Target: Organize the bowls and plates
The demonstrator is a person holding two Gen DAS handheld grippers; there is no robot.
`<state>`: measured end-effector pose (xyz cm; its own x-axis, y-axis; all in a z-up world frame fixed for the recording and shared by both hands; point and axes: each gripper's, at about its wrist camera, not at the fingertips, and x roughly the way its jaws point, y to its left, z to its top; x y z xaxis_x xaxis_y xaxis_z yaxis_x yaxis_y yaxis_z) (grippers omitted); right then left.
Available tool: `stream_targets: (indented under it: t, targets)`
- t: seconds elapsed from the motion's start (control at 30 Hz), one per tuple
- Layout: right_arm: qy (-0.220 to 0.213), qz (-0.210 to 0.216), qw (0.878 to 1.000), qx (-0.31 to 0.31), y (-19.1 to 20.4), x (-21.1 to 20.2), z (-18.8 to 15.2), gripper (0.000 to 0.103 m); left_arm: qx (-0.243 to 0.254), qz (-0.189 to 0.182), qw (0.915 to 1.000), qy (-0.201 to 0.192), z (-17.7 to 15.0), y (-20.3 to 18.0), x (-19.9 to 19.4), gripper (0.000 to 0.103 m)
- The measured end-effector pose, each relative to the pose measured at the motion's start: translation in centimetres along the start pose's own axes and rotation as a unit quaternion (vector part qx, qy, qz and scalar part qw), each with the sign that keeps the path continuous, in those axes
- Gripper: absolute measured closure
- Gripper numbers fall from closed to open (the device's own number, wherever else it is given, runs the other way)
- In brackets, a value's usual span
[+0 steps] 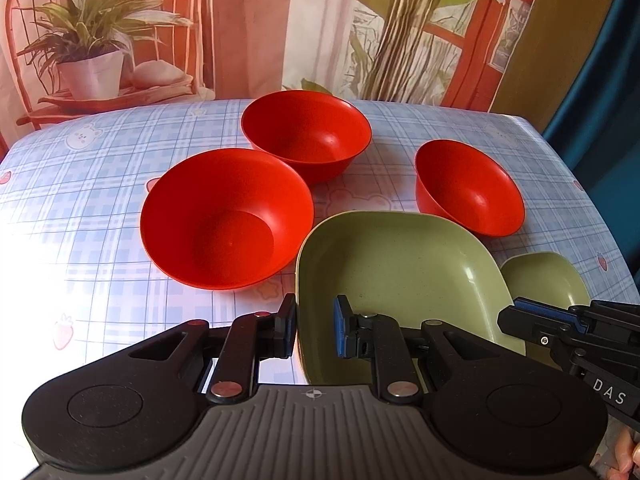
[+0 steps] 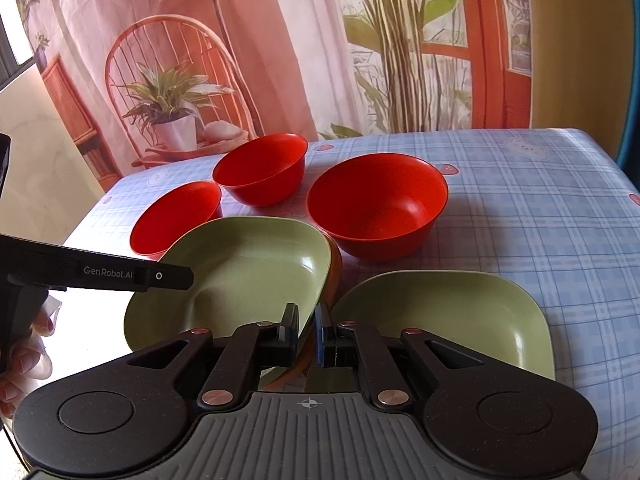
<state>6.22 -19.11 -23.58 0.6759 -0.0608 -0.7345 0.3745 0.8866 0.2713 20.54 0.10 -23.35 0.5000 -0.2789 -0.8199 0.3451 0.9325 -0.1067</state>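
Observation:
A large green plate (image 1: 400, 272) (image 2: 248, 268) is held by both grippers. My left gripper (image 1: 314, 330) (image 2: 188, 276) is shut on its left rim, one finger outside the wall and the blue pad inside. My right gripper (image 2: 307, 330) (image 1: 516, 316) is shut on its right rim, where an orange edge (image 2: 336, 264) shows beneath the plate. The plate tilts, its right side higher. A second green plate (image 2: 460, 308) (image 1: 548, 276) lies flat to the right. Three red bowls stand behind: a near-left bowl (image 1: 224, 220) (image 2: 176, 216), a far bowl (image 1: 306, 134) (image 2: 260, 168) and a right bowl (image 1: 468, 188) (image 2: 376, 208).
The table wears a blue checked cloth (image 1: 80, 208) (image 2: 540, 208); its right edge drops off near the right bowl. A printed backdrop hangs close behind the far edge. A person's fingers (image 2: 28, 344) grip the left tool's handle.

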Motion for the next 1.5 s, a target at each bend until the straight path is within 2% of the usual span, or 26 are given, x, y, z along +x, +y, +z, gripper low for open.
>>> stream_targets:
  t: [0.4,0.67,0.73,0.8,0.83,1.03,1.2,1.5]
  targets:
    - [0.004,-0.021,1.000,-0.019,0.3,1.0,0.1,0.095,0.044,0.026,0.9987,-0.007,0.2,-0.9,1.0,0.083]
    - [0.003,-0.028,0.999,-0.035,0.8,0.6,0.2,0.093,0.046,0.017,0.9987,-0.010,0.1,-0.5,0.4,0.082]
    - [0.002,-0.032,0.999,-0.038,0.8,0.5,0.2,0.090,0.048,0.016,0.9986,-0.014,0.0,-0.7,0.2,0.078]
    - [0.004,-0.031,0.999,-0.040,0.9,0.5,0.1,0.089,0.051,0.020,0.9983,-0.021,-0.1,-0.9,-0.2,0.066]
    - [0.004,-0.032,0.999,-0.042,1.0,0.5,0.1,0.089,0.053,0.022,0.9981,-0.025,-0.1,-1.0,-0.4,0.064]
    - [-0.012,-0.042,0.998,-0.049,1.1,-0.4,-0.1,0.089,0.043,0.020,0.9981,-0.038,-0.3,-1.5,-1.8,0.064]
    - [-0.036,-0.051,0.997,-0.047,0.0,-2.2,0.0,0.089,0.029,0.009,0.9981,-0.054,-0.7,-2.5,-3.2,0.064]
    - [-0.056,-0.081,0.995,-0.031,-3.7,-5.1,-0.6,0.089,0.000,-0.039,0.9976,-0.057,-2.6,-6.9,-4.2,0.066]
